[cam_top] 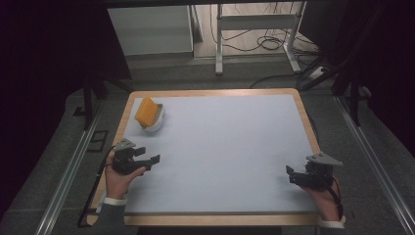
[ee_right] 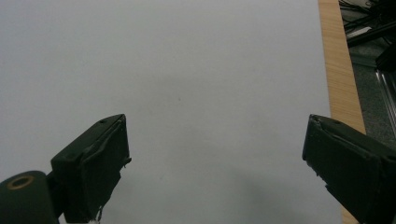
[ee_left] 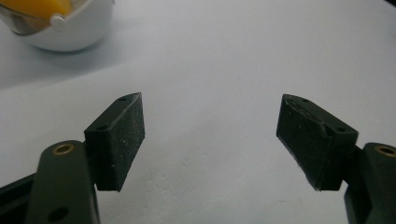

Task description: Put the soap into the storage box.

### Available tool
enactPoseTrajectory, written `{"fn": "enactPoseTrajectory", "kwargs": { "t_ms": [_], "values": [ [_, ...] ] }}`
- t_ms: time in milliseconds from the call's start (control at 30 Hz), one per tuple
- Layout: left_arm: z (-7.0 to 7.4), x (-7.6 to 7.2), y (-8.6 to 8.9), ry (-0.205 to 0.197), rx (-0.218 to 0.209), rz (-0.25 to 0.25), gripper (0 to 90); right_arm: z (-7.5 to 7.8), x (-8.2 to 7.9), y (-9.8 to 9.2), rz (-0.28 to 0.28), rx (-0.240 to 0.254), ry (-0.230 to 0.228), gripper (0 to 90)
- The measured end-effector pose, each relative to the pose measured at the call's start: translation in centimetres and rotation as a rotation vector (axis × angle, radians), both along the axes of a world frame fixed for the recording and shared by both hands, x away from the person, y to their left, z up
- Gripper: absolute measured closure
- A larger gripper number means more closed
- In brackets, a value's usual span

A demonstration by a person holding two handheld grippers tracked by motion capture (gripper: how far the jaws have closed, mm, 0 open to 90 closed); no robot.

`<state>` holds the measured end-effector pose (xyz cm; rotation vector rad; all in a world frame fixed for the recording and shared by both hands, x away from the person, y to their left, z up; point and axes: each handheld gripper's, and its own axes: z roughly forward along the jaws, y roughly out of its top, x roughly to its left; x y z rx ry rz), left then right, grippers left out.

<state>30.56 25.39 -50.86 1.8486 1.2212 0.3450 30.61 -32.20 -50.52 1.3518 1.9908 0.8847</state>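
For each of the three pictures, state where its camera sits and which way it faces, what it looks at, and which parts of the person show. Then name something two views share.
High view: above the person's side, facing forward and down on the table; both forearms, left gripper, right gripper.
Left gripper view: on the left gripper, looking along its open jaws toward the white bowl.
Right gripper view: on the right gripper, facing bare tabletop and wooden edge.
Shared: bowl holding the yellow sponge, high and left gripper views.
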Motion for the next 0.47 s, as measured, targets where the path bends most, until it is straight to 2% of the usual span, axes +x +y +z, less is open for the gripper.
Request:
{"fn": "enactPoseTrajectory", "kwargs": {
  "t_ms": [100,200,400,467],
  "values": [
    [0.1,-0.2,-0.1,-0.021,0.000,0.014,24.5,-0.2,0.1,0.2,0.003,-0.007,0.009,7.2],
    [0.3,-0.3,0.1,-0.017,-0.026,0.015,24.6,-0.5,0.1,0.5,0.009,-0.016,0.012,7.2],
    [0.2,-0.2,-0.1,-0.008,-0.017,0.001,24.3,-0.3,0.2,1.4,0.021,-0.024,-0.005,7.2],
    [0.2,-0.3,-0.2,-0.018,-0.014,0.011,25.1,-0.4,0.2,1.6,0.026,-0.023,-0.011,7.2]
  ]
}}
